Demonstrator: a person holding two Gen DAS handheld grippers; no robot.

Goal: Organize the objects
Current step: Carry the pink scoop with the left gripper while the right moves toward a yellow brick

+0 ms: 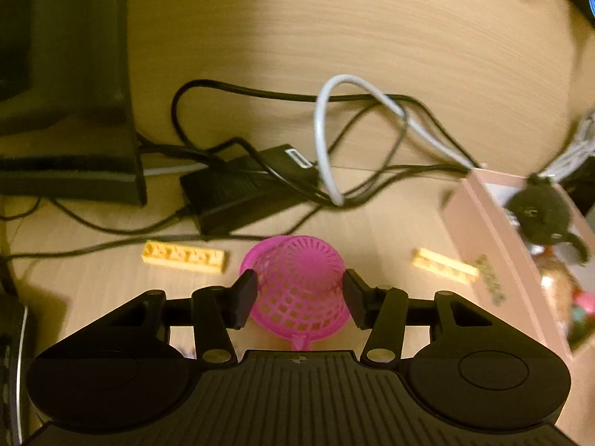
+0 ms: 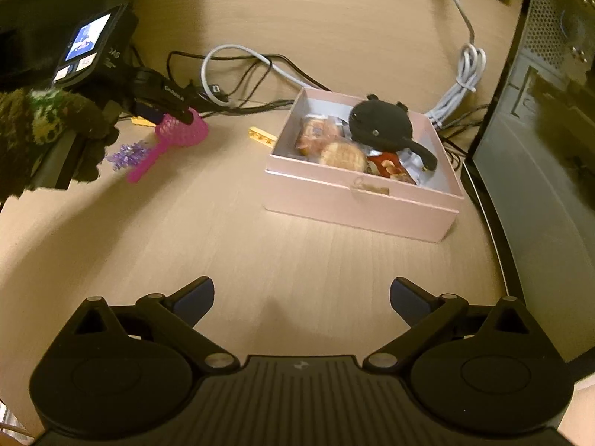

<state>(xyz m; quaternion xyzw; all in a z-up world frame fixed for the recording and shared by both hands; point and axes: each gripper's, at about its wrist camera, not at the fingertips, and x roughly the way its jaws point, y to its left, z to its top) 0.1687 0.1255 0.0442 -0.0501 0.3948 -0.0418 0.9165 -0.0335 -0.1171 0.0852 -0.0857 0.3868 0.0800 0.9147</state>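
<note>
Bench (image 2: 260,245): we find bare wood from the right claw (image 2: 302,299) up to the pink box (image 2: 357,200), a clear run. Box: open-topped, already crowded with a black plush (image 2: 383,122) and snack packets (image 2: 334,145). Right edge: a dark computer case (image 2: 539,148) walls it off. Behind the box: tangled cables (image 1: 353,141) and a black power brick (image 1: 238,193). Between sieve (image 1: 297,282) and box: one yellow brick (image 1: 444,265); another yellow brick (image 1: 184,255) left of the sieve. Far left: a monitor base (image 1: 70,178).
</note>
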